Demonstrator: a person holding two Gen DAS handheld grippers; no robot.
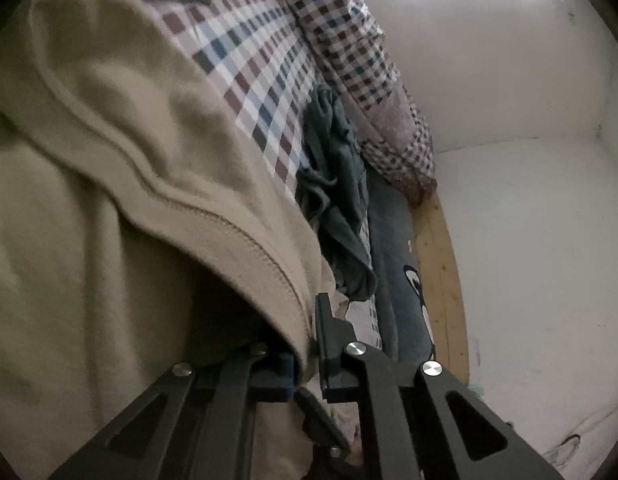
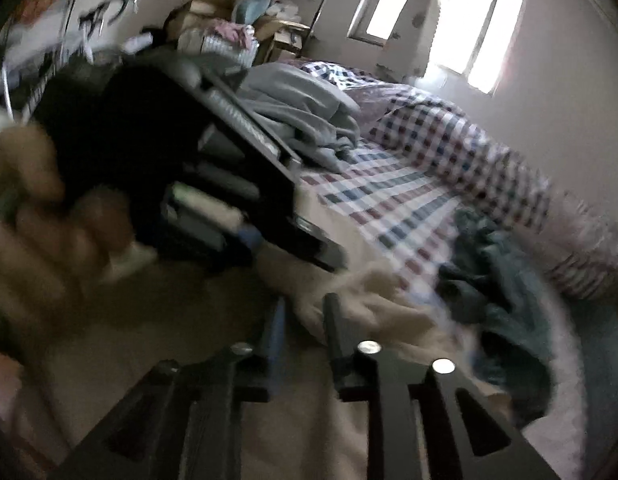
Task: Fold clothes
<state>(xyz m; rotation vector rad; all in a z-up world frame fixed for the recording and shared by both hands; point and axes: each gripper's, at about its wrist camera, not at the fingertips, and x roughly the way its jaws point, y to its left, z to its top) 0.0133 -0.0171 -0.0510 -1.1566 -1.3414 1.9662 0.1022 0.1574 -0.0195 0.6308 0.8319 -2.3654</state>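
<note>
Beige fleece garment (image 1: 109,160) lies unfolded: left gripper (image 1: 307,344) pinches its hem, right gripper (image 2: 305,320) stands part-open, empty (teal cloth (image 1: 333,184) waits).

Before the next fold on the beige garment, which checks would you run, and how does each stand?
1. Left claw shut on the beige garment: ok, its hem sits between the fingers.
2. Right claw clear of the cloth: cannot tell; its jaws stand apart over the beige fabric, but the picture is blurred.
3. Left claw clear of the right one: ok; it shows just ahead and to the left in the right wrist view, apart from the right fingers.
4. Teal garment off the beige one: cannot tell; it lies crumpled close beside the edge.
5. Checked bedsheet free for laying flat: ok.
</note>
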